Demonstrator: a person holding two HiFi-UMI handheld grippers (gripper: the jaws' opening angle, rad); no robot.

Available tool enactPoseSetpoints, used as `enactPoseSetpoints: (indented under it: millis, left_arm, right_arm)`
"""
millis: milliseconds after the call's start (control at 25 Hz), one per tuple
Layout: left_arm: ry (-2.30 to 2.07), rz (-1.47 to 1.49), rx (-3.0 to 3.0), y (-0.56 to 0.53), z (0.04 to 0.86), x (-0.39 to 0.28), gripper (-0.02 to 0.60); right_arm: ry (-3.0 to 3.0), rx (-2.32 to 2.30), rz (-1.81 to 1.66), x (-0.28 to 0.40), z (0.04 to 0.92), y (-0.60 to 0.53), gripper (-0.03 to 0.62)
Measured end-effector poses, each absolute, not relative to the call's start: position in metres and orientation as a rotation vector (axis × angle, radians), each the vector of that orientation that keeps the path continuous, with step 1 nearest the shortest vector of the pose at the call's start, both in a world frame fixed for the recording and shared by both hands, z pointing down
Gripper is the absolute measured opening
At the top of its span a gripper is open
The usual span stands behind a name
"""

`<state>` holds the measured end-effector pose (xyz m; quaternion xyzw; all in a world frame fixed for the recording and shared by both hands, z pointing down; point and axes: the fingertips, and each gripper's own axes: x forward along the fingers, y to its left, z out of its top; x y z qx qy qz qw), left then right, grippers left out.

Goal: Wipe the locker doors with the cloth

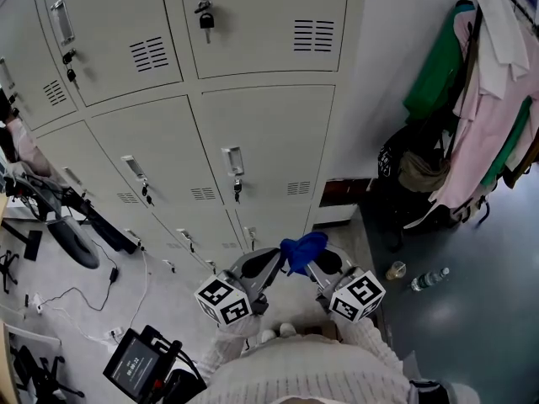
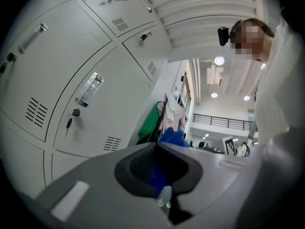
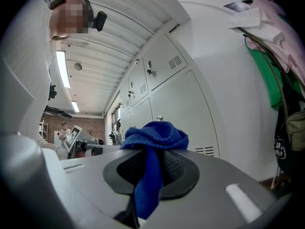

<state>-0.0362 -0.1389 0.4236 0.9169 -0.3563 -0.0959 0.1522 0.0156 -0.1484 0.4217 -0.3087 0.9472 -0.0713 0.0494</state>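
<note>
A blue cloth point(image 1: 303, 249) hangs bunched between my two grippers, low in the head view and in front of the grey locker doors point(image 1: 261, 141). My right gripper point(image 1: 318, 263) is shut on it: in the right gripper view the cloth point(image 3: 155, 135) bulges over the jaw tips and a strip trails down between the pads. My left gripper point(image 1: 274, 263) is shut on another part of the cloth, seen as a blue strip point(image 2: 158, 175) between its pads, with the bunch just past its tips. Both grippers are held close together, a short way off the lower lockers.
A rack of hanging clothes point(image 1: 480, 99) and dark bags point(image 1: 413, 167) stand to the right of the lockers. A bottle point(image 1: 429, 278) and a jar point(image 1: 396, 269) lie on the floor there. At the left are a wheel point(image 1: 72, 238), cables and a screen device point(image 1: 135, 364).
</note>
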Motion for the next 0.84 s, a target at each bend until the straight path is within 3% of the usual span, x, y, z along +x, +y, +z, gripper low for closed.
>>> enactPoseSetpoints:
  millis: [840]
  left_arm:
    - [-0.96,-0.285,2.608,-0.138,0.428,-0.028,0.006]
  right_arm:
    - [2.953,-0.896,-0.268,0.009,0.435,-0.139,0.056]
